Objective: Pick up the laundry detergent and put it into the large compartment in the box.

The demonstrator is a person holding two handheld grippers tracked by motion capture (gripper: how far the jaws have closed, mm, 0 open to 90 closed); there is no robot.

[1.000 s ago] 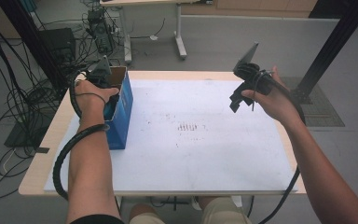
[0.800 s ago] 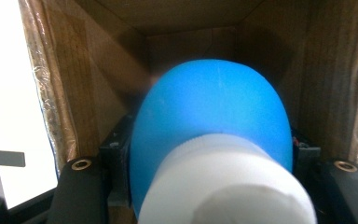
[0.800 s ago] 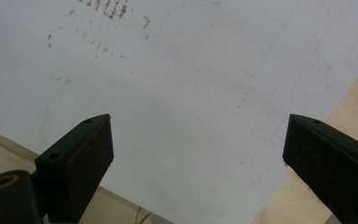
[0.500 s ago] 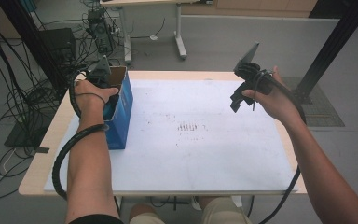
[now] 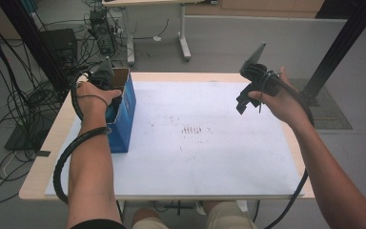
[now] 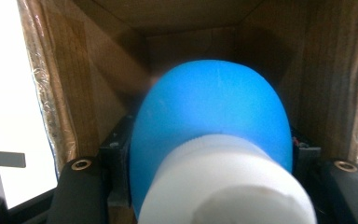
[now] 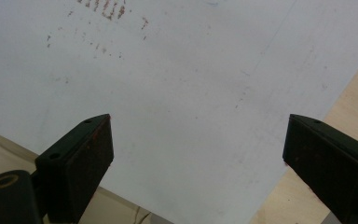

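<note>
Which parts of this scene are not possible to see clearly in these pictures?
- Blue bottle with white cap, left gripper view: its lower end is hidden by its own body, and the cap is blurred.
- Left gripper, high view: its jaws are hidden inside the blue box and behind the hand.
- Box bottom, left gripper view: dark and covered by the bottle.
- Right gripper, right gripper view: its jaws are cut off by the bottom edge.
</note>
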